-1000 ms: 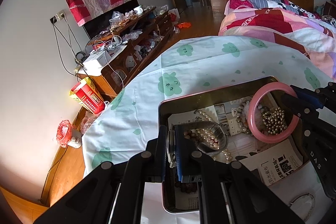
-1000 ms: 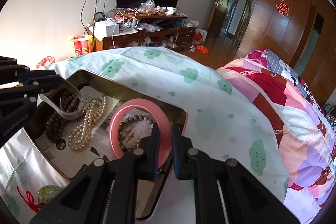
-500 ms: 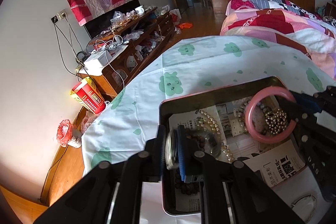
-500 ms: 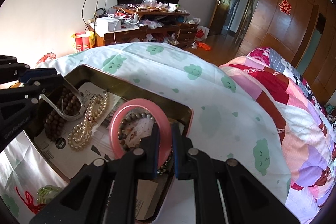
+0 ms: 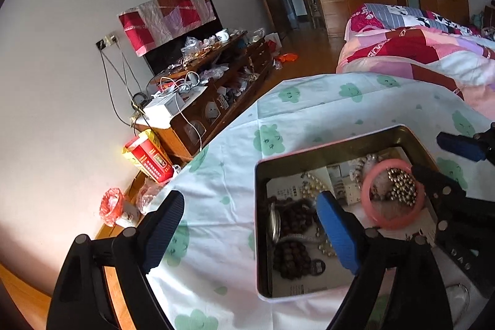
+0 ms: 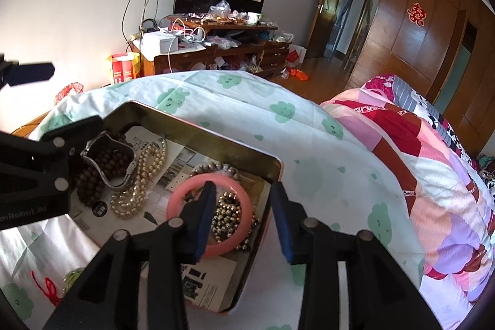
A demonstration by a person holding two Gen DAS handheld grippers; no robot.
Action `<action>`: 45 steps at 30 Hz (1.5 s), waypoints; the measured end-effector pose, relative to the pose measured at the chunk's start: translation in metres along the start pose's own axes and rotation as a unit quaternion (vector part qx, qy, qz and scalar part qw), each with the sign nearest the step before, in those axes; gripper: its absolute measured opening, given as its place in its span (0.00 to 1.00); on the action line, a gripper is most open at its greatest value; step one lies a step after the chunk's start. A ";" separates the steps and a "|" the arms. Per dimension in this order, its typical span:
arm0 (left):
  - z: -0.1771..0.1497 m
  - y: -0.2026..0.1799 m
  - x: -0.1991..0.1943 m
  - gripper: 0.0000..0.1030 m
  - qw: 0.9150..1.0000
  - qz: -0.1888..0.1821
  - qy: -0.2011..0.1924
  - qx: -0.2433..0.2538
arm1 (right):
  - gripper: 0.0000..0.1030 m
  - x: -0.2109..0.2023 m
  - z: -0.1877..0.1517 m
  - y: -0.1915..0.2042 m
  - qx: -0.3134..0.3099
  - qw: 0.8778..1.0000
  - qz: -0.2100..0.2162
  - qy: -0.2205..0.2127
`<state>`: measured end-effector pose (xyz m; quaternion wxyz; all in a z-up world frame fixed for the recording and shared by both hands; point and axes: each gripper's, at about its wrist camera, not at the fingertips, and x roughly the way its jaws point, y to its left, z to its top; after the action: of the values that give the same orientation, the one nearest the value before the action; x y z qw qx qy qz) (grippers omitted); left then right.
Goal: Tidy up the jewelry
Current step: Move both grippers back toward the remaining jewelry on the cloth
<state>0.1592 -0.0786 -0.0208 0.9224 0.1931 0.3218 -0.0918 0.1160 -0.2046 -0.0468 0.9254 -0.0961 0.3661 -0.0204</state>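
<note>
A metal tin lined with printed paper holds the jewelry. A pink bangle lies in it around metallic beads. A silver bangle rests on dark wooden beads beside a pearl string. My left gripper is open wide and empty over the tin's left edge. My right gripper is open and empty, straddling the tin's right rim above the pink bangle.
The tin sits on a white cloth with green prints over a table. A red cord and a green piece lie on the cloth near the tin. A quilted bed is to the right, a cluttered wooden cabinet behind.
Both grippers opened. The left let go of the silver bangle, which now lies on the wooden beads. The right let go of the pink bangle, which now lies in the tin.
</note>
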 end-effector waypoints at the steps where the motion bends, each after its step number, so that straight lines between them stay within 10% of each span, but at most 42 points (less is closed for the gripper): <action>1: -0.004 0.002 -0.003 0.85 1.000 -0.003 -0.001 -0.005 | 0.42 -0.004 -0.001 0.000 0.002 1.000 0.000 -0.002; 23: -0.086 0.018 -0.037 0.85 0.999 -0.002 0.018 -0.042 | 0.52 -0.070 -0.026 0.022 -0.001 0.999 0.007 -0.040; 45: -0.097 -0.037 -0.049 0.78 0.998 -0.057 0.024 0.005 | 0.52 -0.066 -0.109 0.011 0.008 1.000 0.003 0.028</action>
<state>0.0569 -0.0696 -0.0705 0.9067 0.1815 0.3537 -0.1410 -0.0072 -0.2040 -0.0821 0.9153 -0.0872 0.3925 -0.0230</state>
